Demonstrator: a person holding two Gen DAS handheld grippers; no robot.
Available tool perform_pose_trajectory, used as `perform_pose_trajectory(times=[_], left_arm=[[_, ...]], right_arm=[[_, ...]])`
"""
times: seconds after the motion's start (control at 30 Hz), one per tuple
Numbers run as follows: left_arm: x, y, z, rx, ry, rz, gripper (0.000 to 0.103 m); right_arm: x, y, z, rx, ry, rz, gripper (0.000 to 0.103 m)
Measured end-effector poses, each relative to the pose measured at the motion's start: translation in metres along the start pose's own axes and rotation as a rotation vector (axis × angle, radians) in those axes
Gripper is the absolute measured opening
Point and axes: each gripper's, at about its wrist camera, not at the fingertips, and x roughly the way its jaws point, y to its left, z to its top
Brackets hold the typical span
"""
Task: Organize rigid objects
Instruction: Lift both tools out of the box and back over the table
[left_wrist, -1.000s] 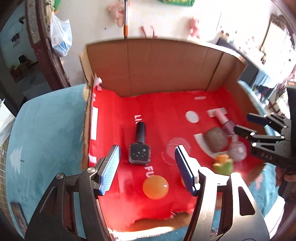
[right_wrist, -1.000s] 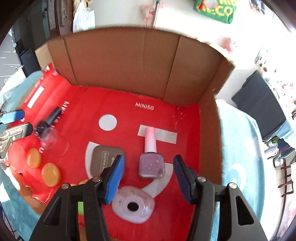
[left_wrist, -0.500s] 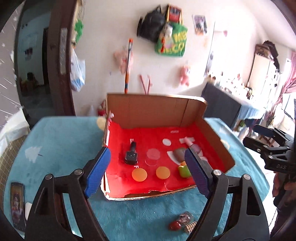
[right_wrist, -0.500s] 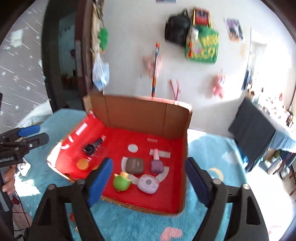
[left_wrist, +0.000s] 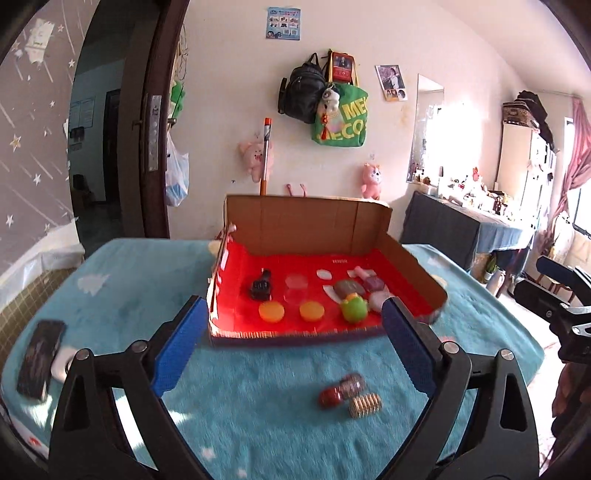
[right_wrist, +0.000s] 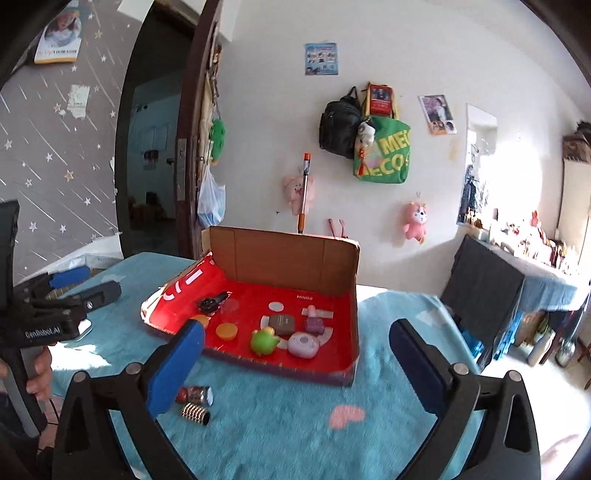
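Note:
A cardboard box (left_wrist: 415, 264) with a red liner sits on a blue-covered table. It holds a black bottle (left_wrist: 261, 287), two orange discs (left_wrist: 271, 311), a green toy (left_wrist: 354, 309), a grey case (left_wrist: 346, 287) and pink items. The box also shows in the right wrist view (right_wrist: 280, 254). A small red jar (left_wrist: 340, 390) and a gold ridged piece (left_wrist: 365, 405) lie on the cloth in front of the box. My left gripper (left_wrist: 291, 347) is open and empty, held back above the cloth. My right gripper (right_wrist: 297, 363) is open and empty too.
A dark phone (left_wrist: 38, 358) lies at the table's left edge. A dark-draped side table (right_wrist: 491, 280) stands to the right. A doorway (left_wrist: 110, 147) and a wall with hanging bags (left_wrist: 325, 99) are behind the table.
Both grippers have pulled back and up out of the box, away from the bottles. The whole box and table now show. Both stay open and empty.

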Motion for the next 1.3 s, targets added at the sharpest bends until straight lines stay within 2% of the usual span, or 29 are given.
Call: perform_pose_trajectory(times=[0.23, 0.37, 0.47, 0.63, 0.77, 0.9, 1.3], left_arm=[[-0.001, -0.004, -0.044, -0.002, -0.01, 0.056, 0.096], [0.01, -0.004, -0.067, -0.002, 0.012, 0.056, 0.096], [0.017, -0.008, -0.083, 0.018, 0.014, 0.083, 0.096], [0.028, -0.011, -0.104, 0.028, 0.032, 0.079, 0.096], [0.036, -0.011, -0.112, 0.009, 0.043, 0.074, 0.096], [0.043, -0.013, -0.12, 0.018, 0.058, 0.084, 0.096], [0.053, -0.007, -0.13, -0.009, 0.092, 0.095, 0.096]], right_arm=[[0.001, -0.002, -0.05, 0.075, -0.026, -0.014, 0.103], [0.008, -0.006, -0.072, 0.106, -0.039, -0.04, 0.103], [0.015, -0.013, -0.089, 0.152, -0.041, -0.054, 0.103], [0.028, -0.023, -0.115, 0.208, -0.017, -0.079, 0.103], [0.034, -0.028, -0.129, 0.224, -0.01, -0.1, 0.103], [0.039, -0.024, -0.137, 0.187, 0.006, -0.114, 0.103], [0.054, -0.022, -0.159, 0.21, 0.08, -0.083, 0.103]])
